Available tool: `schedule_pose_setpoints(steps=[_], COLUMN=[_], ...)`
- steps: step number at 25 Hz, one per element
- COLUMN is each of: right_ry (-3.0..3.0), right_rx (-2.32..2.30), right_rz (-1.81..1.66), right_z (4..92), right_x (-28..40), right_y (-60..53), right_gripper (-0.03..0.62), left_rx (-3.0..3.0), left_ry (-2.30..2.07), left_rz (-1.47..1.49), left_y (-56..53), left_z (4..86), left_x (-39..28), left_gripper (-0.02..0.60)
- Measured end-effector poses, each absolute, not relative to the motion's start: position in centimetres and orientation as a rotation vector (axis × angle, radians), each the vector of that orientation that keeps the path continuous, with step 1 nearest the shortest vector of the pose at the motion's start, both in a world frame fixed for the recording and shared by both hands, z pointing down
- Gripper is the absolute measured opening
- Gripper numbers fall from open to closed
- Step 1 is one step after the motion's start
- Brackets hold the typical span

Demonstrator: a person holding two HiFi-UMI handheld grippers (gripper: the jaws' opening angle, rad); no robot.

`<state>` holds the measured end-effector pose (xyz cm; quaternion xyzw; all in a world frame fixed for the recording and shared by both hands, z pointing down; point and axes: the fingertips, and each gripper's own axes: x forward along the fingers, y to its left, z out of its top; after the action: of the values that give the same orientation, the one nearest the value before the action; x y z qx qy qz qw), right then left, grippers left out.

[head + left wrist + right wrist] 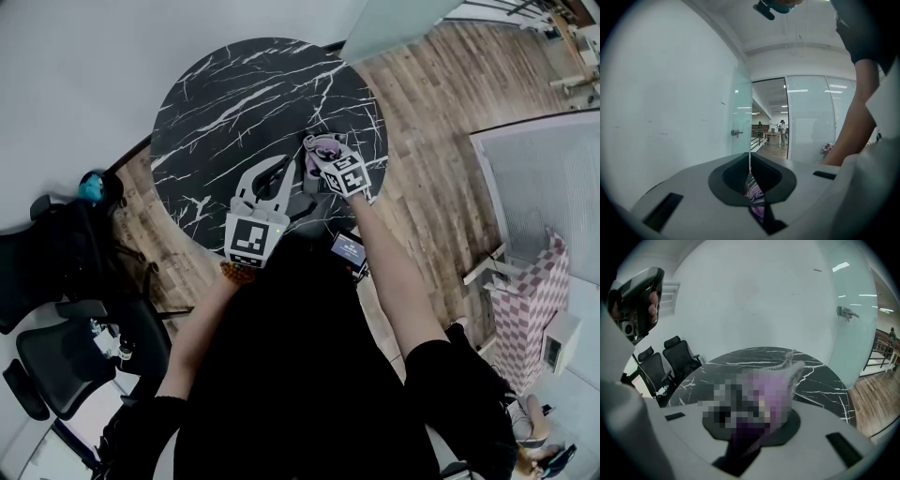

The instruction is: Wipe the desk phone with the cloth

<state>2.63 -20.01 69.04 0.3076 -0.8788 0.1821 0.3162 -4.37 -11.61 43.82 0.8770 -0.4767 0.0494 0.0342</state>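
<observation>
A purple striped cloth (319, 148) (776, 390) sticks up bunched from my right gripper (323, 157) (754, 427), which is shut on it above the right part of the round black marble table (234, 103). My left gripper (277, 167) (750, 176) hangs beside it to the left, jaws pressed together. In the left gripper view a strip of the same cloth (755, 193) shows just behind the pads. A dark desk phone (349, 250) with a lit screen sits at the table's near edge, partly hidden by the person's body.
Black office chairs (56, 356) stand at the left of the table. A white wall (84, 66) runs behind it. Wood floor (441, 122) and a glass partition (740, 117) lie to the right.
</observation>
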Motion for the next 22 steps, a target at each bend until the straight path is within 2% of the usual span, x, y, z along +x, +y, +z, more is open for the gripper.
schedule_pose_setpoints(steps=[22], right_ry=[-2.302], right_rx=[0.711], right_rz=[0.544], right_z=[71.0], right_x=[2.5], right_y=[-16.0], right_gripper=[0.095], left_rx=[2.711], left_ry=[-1.437], left_rz=[0.164], left_y=[-11.3], left_z=[43.9], left_x=[-3.8], left_gripper=[0.022])
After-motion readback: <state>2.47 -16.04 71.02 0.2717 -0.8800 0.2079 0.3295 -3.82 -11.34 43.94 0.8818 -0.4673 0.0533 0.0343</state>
